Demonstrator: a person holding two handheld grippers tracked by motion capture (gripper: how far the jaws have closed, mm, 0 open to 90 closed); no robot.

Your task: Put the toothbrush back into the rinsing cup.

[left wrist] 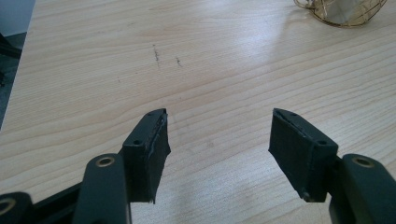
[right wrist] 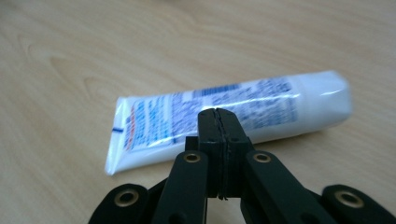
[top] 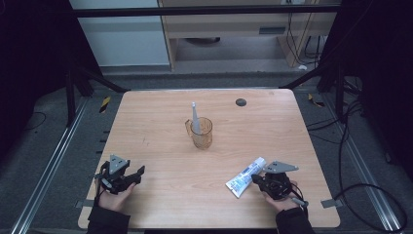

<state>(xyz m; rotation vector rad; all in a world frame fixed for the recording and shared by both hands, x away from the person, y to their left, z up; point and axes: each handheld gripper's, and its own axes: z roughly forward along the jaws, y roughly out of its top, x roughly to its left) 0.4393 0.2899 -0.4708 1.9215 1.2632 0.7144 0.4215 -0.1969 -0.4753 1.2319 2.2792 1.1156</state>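
The toothpaste tube lies flat on the table near its front right edge, long axis running from 8 o'clock to 2 o'clock, crimped end toward 8, cap end toward 2. My right claw sits just at its 4 o'clock side, jaws pressed together, holding nothing. My left claw rests far off at 9 o'clock, jaws wide apart, empty. A cup with a toothbrush stands at 11 o'clock.
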